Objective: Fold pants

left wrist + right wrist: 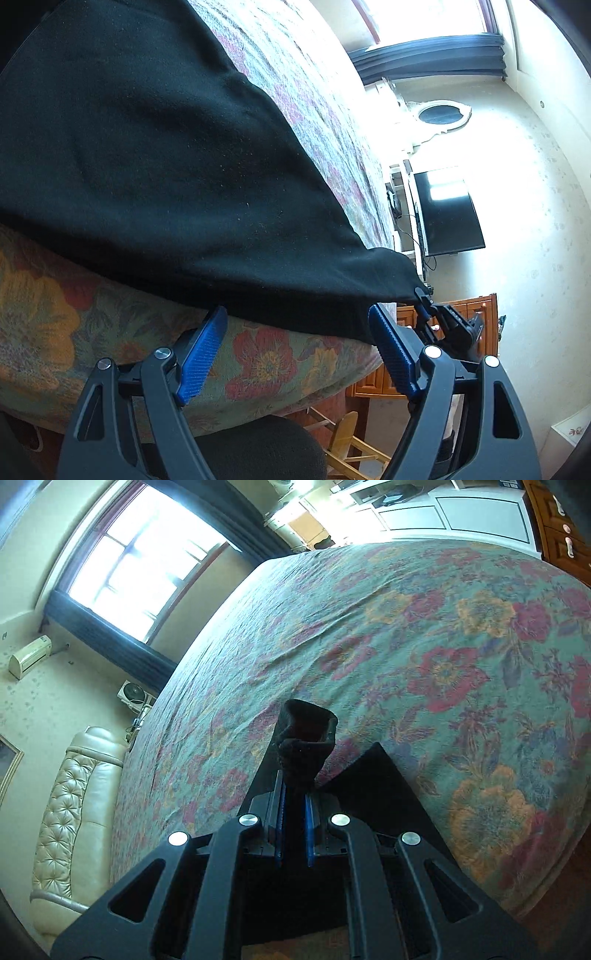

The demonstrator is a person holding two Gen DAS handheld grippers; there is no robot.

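Pinching black pants [301,755] — right gripper [294,812], left gripper [295,325] agape, floral bed [443,646]

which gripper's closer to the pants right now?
Right. The right gripper is clamped on a bunched corner of the black pants; the left gripper is open just short of their hem.

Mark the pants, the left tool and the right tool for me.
pants [147,155]: left wrist view, on the broad black cloth lying over the bed.
left tool [295,350]: left wrist view, midway between its open blue fingertips.
right tool [294,794]: right wrist view, between its fingertips, shut on bunched black cloth.
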